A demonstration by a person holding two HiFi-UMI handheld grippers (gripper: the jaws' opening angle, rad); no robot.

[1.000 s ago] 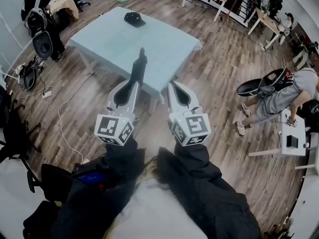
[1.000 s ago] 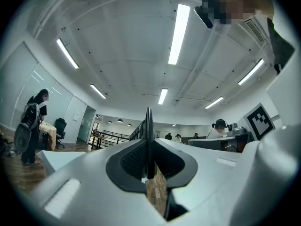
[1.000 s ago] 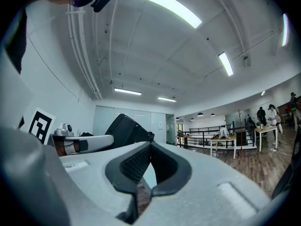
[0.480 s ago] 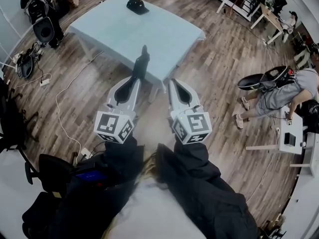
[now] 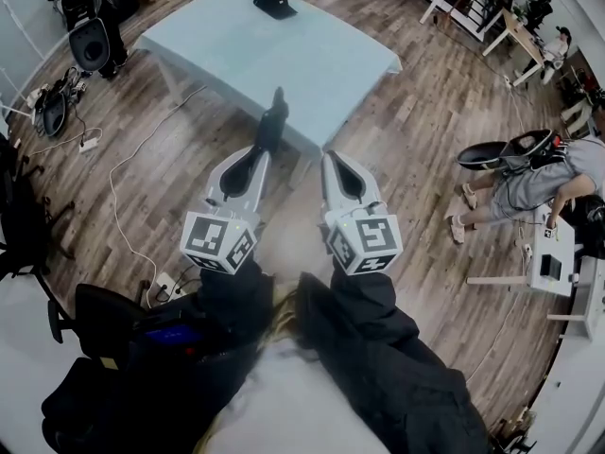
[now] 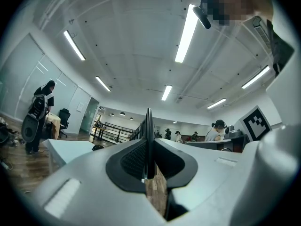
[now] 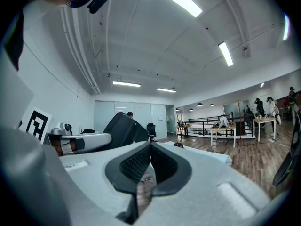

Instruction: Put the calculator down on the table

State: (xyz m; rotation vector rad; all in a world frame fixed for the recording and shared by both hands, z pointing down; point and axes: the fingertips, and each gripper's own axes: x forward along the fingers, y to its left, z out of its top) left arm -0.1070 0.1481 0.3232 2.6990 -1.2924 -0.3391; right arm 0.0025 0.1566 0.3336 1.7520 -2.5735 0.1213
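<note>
In the head view my left gripper (image 5: 259, 155) is shut on the lower end of a dark, flat calculator (image 5: 272, 121), which stands on edge and points at the near edge of the light blue table (image 5: 312, 64). The left gripper view shows the calculator (image 6: 148, 135) as a thin dark blade between the pads. Beside it, my right gripper (image 5: 333, 159) is shut with nothing in it, its pads meeting at the tips (image 7: 150, 147). The right gripper view shows the calculator (image 7: 123, 128) to its left. Both grippers hang over the wooden floor, short of the table.
A black cap (image 5: 274, 3) lies at the table's far end. A cable (image 5: 123, 187) runs over the floor on the left, near bags and a black case (image 5: 93, 43). A bent-over person (image 5: 539, 183) and a white desk (image 5: 553, 268) are on the right.
Both grippers have moved together toward the table and a little lower. The calculator stays held in the left gripper, and the table has slid up in the head view.
</note>
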